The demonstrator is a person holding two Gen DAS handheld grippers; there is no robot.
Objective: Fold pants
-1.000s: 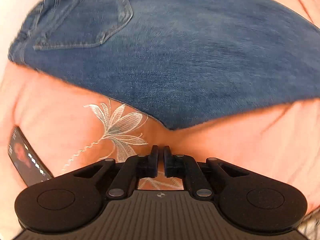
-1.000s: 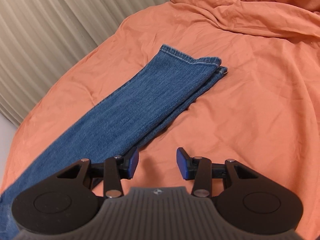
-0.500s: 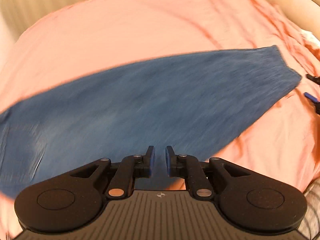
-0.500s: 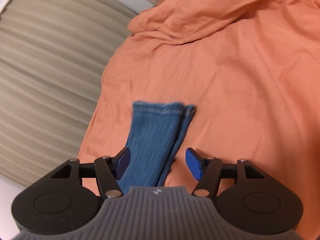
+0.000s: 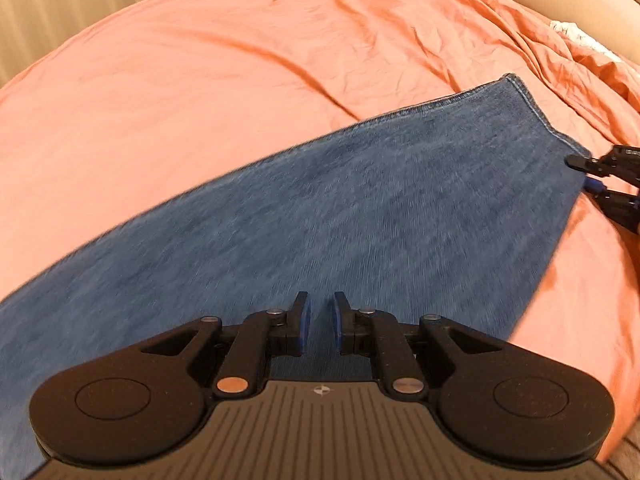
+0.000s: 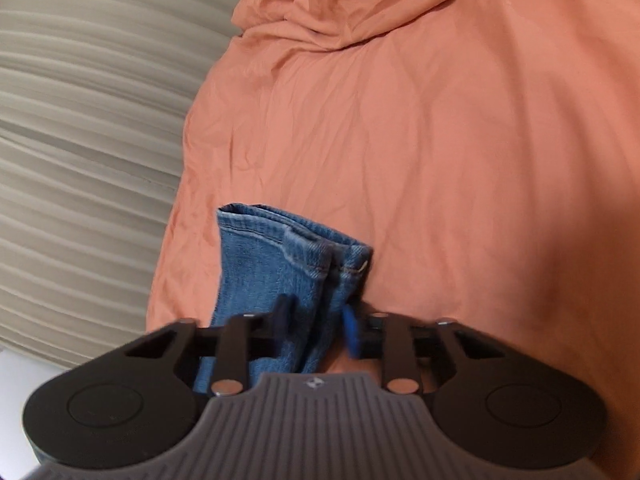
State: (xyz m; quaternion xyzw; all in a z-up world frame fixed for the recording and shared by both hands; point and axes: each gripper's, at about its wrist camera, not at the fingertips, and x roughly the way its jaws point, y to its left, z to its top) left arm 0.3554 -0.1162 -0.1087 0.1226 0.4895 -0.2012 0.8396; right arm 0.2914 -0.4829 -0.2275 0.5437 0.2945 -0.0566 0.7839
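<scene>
A: Where are the jeans (image 5: pixel 340 216)?
B: Laid flat across the orange bedsheet (image 5: pixel 200 80), cuffs toward its rumpled far edge.
A: And the grippers?
B: The left gripper (image 5: pixel 319 322) hovers over the denim, jaws narrowly parted. The right gripper (image 6: pixel 316 322) straddles the cuff end, jaws apart; blurred, so probably not gripping.

Left wrist: low over jeans (image 5: pixel 320 216), facing along the leg. Right wrist: close above hem (image 6: pixel 296 240). Shared: jeans, orange sheet (image 5: pixel 200 80).
</scene>
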